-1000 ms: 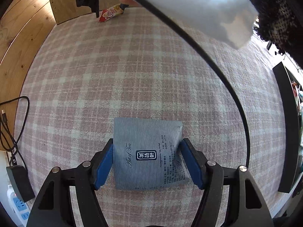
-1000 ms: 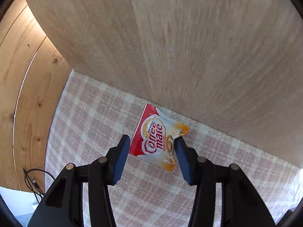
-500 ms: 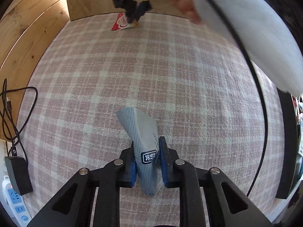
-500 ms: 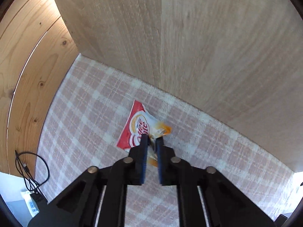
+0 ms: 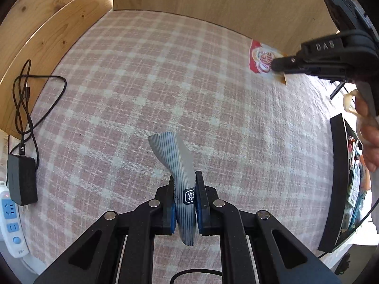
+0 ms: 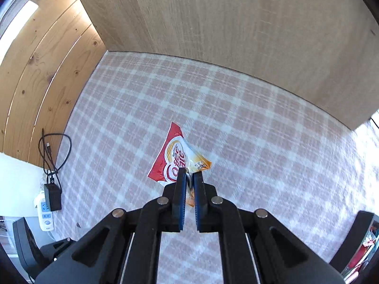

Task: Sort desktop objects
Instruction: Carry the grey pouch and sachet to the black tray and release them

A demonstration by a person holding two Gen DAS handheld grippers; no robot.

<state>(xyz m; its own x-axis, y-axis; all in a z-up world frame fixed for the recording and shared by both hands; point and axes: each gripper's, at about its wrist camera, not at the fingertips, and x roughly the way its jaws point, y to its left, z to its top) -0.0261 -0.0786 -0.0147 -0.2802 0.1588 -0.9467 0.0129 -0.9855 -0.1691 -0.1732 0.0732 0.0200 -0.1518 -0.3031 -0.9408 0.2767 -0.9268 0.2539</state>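
Note:
A grey striped tea packet [image 5: 175, 156] is pinched upright and folded between the blue pads of my left gripper [image 5: 184, 177], whose jaws are still closing on it, just above the pink plaid tablecloth [image 5: 142, 82]. My right gripper [image 6: 188, 175] is shut on the lower edge of a red and white Coffee-mate sachet [image 6: 173, 163], which hangs clear of the cloth. In the left wrist view the same sachet [image 5: 259, 59] shows at the upper right, with the right gripper [image 5: 276, 65] clamped on its corner near the back wall.
A wooden panel wall [image 6: 236, 23] bounds the cloth at the back and left. A black adapter [image 5: 21, 184] with a coiled cable and a white power strip [image 5: 9, 224] lie at the left edge. A black tray [image 5: 336, 177] stands at the right, beside a hand [image 5: 369, 139].
Both grippers have closed on their packets and lifted them. The tea packet went from flat to folded upright. The right gripper carried the sachet away from the back wall, toward the right.

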